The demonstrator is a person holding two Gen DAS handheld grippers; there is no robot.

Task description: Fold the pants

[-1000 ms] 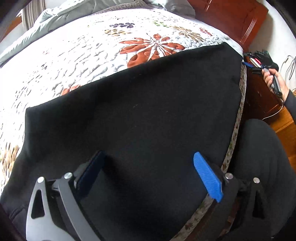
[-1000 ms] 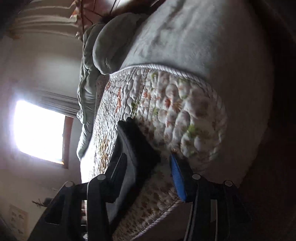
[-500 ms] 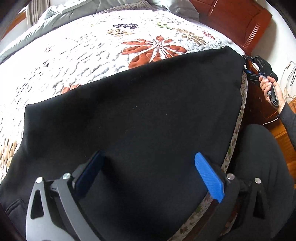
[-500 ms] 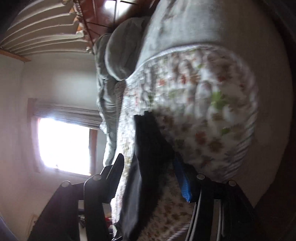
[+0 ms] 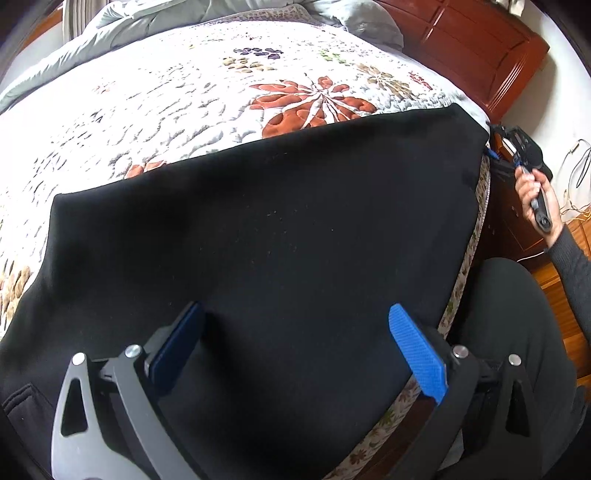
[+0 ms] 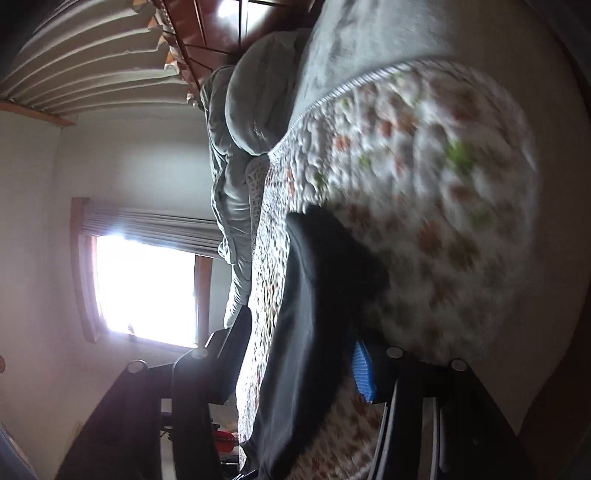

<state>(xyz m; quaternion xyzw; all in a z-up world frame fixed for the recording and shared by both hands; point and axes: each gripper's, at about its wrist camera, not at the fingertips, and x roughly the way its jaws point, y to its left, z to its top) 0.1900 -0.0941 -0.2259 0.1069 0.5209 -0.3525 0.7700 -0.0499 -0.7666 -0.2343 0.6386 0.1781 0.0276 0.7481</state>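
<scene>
The pants (image 5: 266, 240) lie spread flat and black across the lower middle of the left wrist view, on the flowered quilt (image 5: 177, 99) of the bed, one long edge running along the quilt's near border at the right of the frame. Their narrow end reaches the upper right, at the corner of the bed.

That corner is where things have changed. A second ago my right claw (image 6: 295, 354) hung off to the side of the bed, clear of the cloth; now, in the left wrist view, it sits right at the tip of the pants in my right hand (image 5: 535, 195). In its own view the dark fabric (image 6: 314, 314) runs up between the two fingers, the blue pad (image 6: 364, 373) just beside it on the right. The jaws are closing, with the cloth and a bit of quilt edge between them, but the picture is smeared and I cannot see the pads pressing yet, so I would not call it a grip.

My left claw (image 5: 295, 343) has hardly stirred: it hovers over the wide end of the pants at the bottom of the frame, fingers spread wide, nothing pinched.

I read this as the reach for the leg end being finished and the pinch under way. The worry is catching quilt along with cloth. Once the end is held, it can be carried over toward the wide end for the fold.

Beyond the bed are a grey duvet (image 5: 122, 26), a wooden headboard (image 5: 472, 48) and a bright window (image 6: 144, 288).
</scene>
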